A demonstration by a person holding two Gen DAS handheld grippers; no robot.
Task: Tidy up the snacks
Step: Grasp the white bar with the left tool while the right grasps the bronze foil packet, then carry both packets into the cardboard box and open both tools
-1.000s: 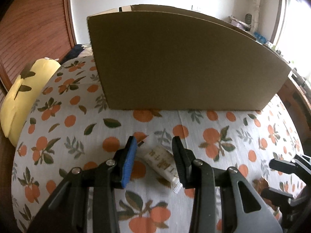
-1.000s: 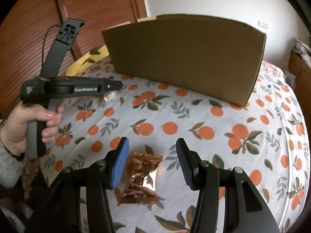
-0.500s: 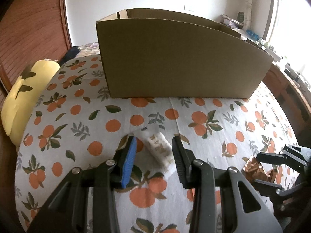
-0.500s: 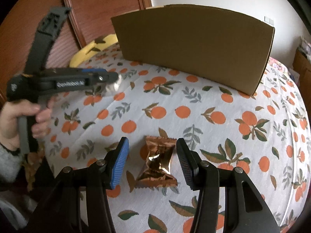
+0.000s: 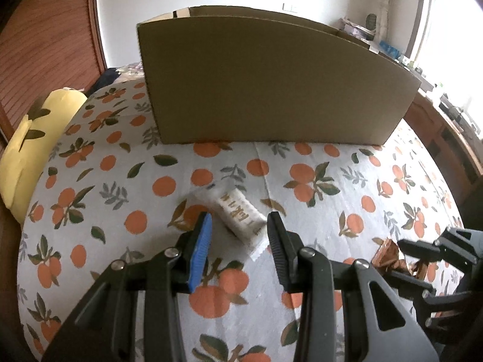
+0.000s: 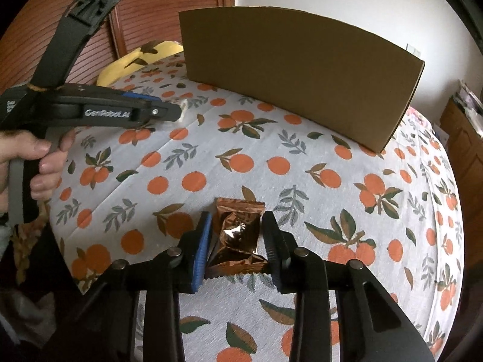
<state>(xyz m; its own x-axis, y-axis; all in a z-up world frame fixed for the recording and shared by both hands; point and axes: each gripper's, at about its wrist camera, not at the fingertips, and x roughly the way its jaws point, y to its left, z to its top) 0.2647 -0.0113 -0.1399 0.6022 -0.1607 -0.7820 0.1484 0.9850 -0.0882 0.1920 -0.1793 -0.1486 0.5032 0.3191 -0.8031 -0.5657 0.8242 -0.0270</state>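
Observation:
A white snack packet (image 5: 240,215) with gold lettering lies on the orange-print cloth (image 5: 302,181), between the tips of my left gripper (image 5: 238,230), which is open around it. A shiny brown snack packet (image 6: 238,236) sits between the fingers of my right gripper (image 6: 237,232); the jaws stand close against its sides, narrower than before. A large cardboard box (image 5: 271,81) stands at the far side of the table; it also shows in the right wrist view (image 6: 295,72). The right gripper with the brown packet (image 5: 389,255) shows at the lower right of the left wrist view.
A yellow cushion (image 5: 33,132) lies at the left edge of the table. A wooden slatted door (image 6: 151,15) is behind it. A wooden cabinet (image 6: 465,150) stands to the right. The hand holding the left gripper (image 6: 99,111) is at the left of the right wrist view.
Both grippers have risen and drawn back a little. The right jaws have narrowed around the brown packet. The white packet stays between the left jaws.

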